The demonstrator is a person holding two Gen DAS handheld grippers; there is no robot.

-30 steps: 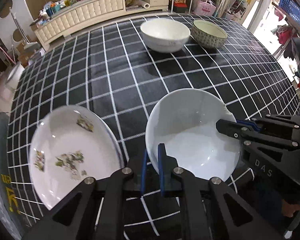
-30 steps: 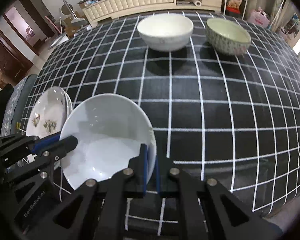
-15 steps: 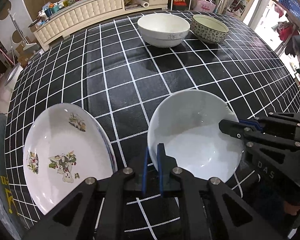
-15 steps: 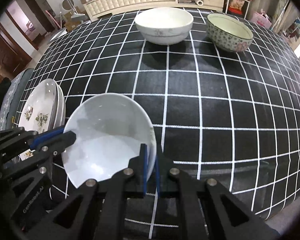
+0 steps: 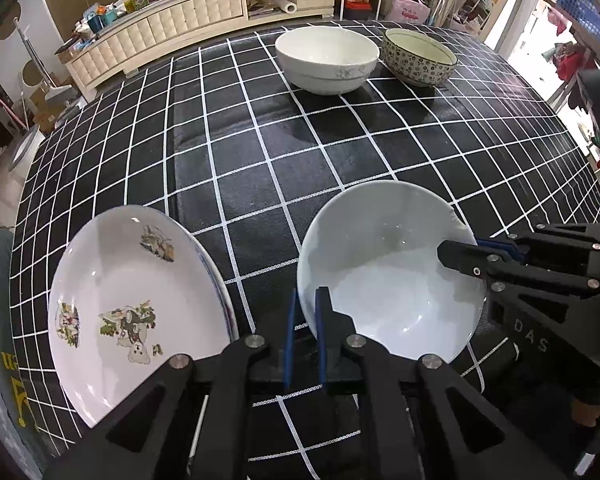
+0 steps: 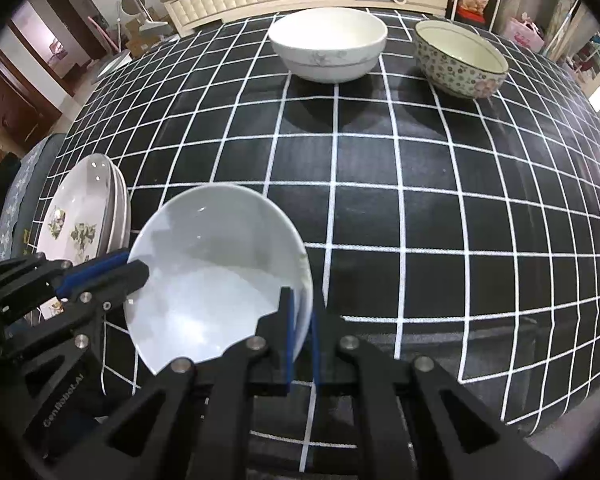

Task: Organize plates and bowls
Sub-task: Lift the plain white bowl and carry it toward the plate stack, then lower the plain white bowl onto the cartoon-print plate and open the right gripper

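Observation:
A plain white bowl (image 5: 392, 264) (image 6: 216, 272) is held over the near part of the checked table by both grippers. My left gripper (image 5: 305, 308) is shut on its left rim; it shows at the left in the right wrist view (image 6: 112, 268). My right gripper (image 6: 302, 312) is shut on its right rim; it shows at the right in the left wrist view (image 5: 472, 254). A stack of flower-printed plates (image 5: 136, 300) (image 6: 84, 220) lies to the left of the bowl. A white bowl (image 5: 326, 58) (image 6: 327, 42) and a patterned bowl (image 5: 418, 56) (image 6: 460, 58) stand at the far side.
The table has a black cloth with white grid lines (image 5: 260, 152) (image 6: 420, 184). A grey chair cushion (image 6: 24, 184) sits past the table's left edge. A long white cabinet (image 5: 172, 28) stands behind the table.
Both grippers have come lower and closer to the table with the white bowl held between them. The far bowls and the plate stack have stayed in place.

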